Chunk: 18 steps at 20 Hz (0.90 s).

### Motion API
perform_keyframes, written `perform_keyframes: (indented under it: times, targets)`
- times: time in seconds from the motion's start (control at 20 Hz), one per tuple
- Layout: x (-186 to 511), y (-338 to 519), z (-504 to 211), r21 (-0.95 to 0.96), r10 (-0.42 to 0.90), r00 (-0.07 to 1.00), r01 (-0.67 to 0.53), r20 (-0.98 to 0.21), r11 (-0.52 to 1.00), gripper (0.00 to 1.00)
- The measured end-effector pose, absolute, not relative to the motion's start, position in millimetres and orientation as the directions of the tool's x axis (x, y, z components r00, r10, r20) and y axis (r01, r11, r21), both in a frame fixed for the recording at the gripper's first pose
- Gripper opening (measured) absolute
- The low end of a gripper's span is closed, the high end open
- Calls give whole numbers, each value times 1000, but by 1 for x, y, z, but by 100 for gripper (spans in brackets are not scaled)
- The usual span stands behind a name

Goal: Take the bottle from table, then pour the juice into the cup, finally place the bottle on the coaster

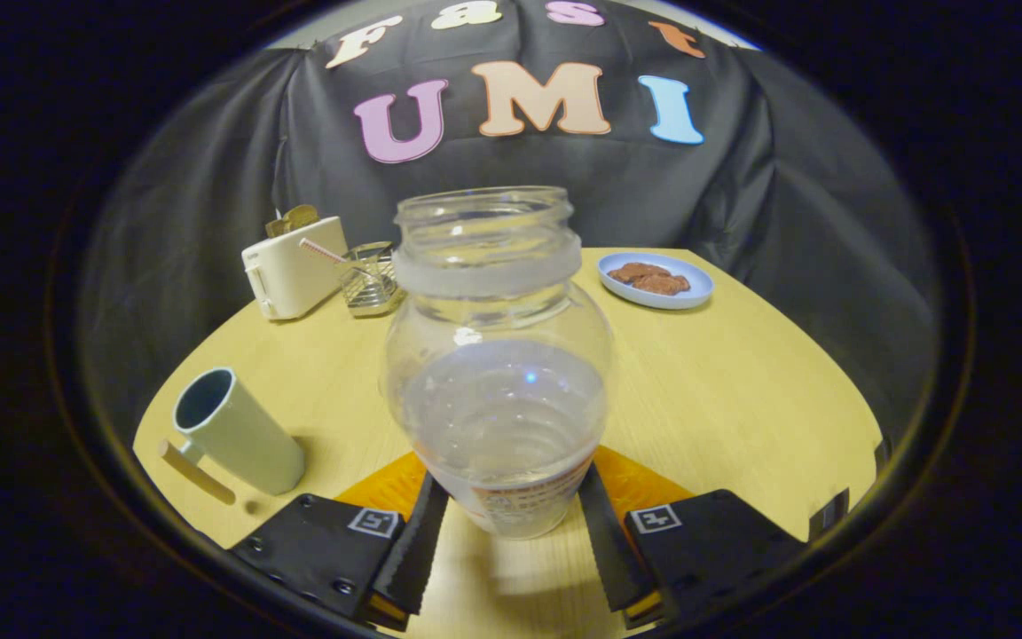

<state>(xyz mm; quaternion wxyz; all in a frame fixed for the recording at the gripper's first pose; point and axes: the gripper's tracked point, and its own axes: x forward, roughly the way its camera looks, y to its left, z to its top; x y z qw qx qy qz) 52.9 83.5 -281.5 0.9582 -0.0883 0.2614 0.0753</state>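
Claw (pixel 511 524): square markers, serrated fingers

Bottle (pixel 499 355): clear, frosted band at neck, orange-edged label low down. Cup (pixel 236 432): pale green, dark inside, tan handle. Coaster (pixel 644 479): orange. Table (pixel 742 390): light yellow wood grain. Plate (pixel 656 280): pale blue, brown food on it. Toaster (pixel 294 266): cream. Wire basket (pixel 370 280): silvery.
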Motion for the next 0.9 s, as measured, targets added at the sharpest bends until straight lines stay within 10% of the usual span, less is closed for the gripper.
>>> perform_keyframes:
  times: [0.9]
  targets:
    - [54,80,-197,-478,-62,922,-140,-382,867,84]
